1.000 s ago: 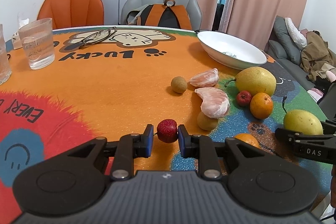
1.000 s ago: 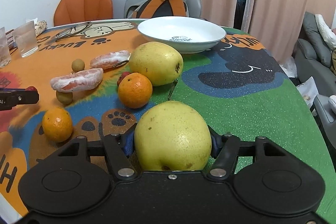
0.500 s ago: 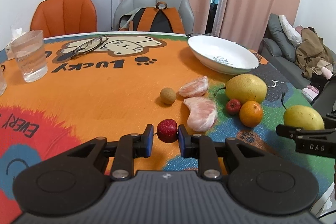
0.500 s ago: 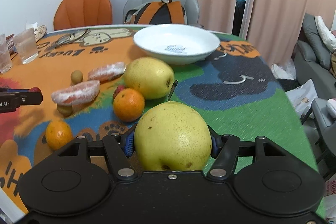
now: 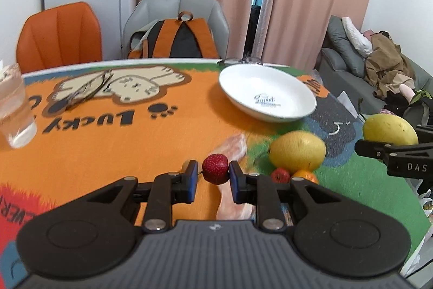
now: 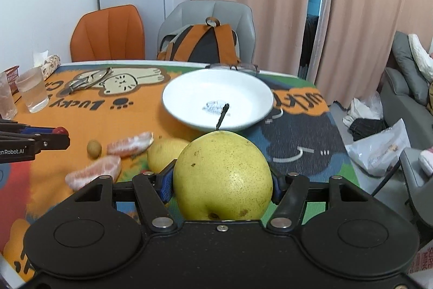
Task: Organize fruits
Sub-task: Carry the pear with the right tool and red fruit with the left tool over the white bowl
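My left gripper (image 5: 212,177) is shut on a small red fruit (image 5: 215,172) and holds it above the table. My right gripper (image 6: 222,180) is shut on a large yellow pear (image 6: 223,176), lifted in front of the white plate (image 6: 186,88). The plate (image 5: 303,92) is empty. On the table lie a second yellow pear (image 5: 297,152), a small red fruit (image 5: 280,175), an orange (image 5: 304,175), two peeled citrus segments (image 6: 93,175) and a small brown fruit (image 6: 94,147). The right gripper with its pear (image 5: 389,129) shows at the right of the left wrist view.
Two glasses of water (image 6: 32,94) stand at the table's far left. Eyeglasses (image 5: 84,90) lie on the cat print. An orange chair (image 5: 59,37) and a grey chair with a backpack (image 5: 176,37) stand behind the table. A sofa (image 5: 351,58) is at the right.
Both grippers have risen and moved forward toward the white plate, each still holding its fruit. The plate looks nearer in both views.
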Demonstrator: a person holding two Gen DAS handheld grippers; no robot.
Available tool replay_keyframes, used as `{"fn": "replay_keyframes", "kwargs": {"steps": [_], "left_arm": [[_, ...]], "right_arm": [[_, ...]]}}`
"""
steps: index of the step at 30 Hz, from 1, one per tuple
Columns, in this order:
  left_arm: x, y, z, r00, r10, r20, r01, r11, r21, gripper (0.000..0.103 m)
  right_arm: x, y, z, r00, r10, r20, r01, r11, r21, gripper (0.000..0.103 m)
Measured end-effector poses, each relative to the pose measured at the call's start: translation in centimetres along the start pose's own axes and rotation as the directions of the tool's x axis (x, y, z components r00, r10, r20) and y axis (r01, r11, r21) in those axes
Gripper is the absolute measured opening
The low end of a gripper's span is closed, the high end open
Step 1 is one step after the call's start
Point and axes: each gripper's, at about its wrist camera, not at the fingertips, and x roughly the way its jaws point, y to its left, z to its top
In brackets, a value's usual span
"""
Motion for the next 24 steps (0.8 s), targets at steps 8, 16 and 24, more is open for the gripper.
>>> {"fn": "replay_keyframes", "kwargs": {"steps": [8, 16, 24], "left_arm": [[3.4, 0.1, 3.2, 0.999, -0.047, 0.003, 0.047, 0.999, 0.013, 0.023], [7.5, 0.2, 6.2, 0.993, -0.114, 0.018, 0.113, 0.992, 0.053, 0.023], [11.1, -1.5, 8.1, 0.984, -0.177, 0.028, 0.172, 0.977, 0.127, 0.023]], "right_arm": [[2.7, -1.0, 3.1, 1.000, 0.007, 0.005, -0.007, 1.000, 0.008, 0.061], [5.9, -2.0, 5.1, 0.999, 0.032, 0.001, -0.032, 0.999, 0.034, 0.061], [9.4, -2.5, 6.7, 0.999, 0.049, -0.013, -0.048, 0.998, 0.046, 0.061]]}}
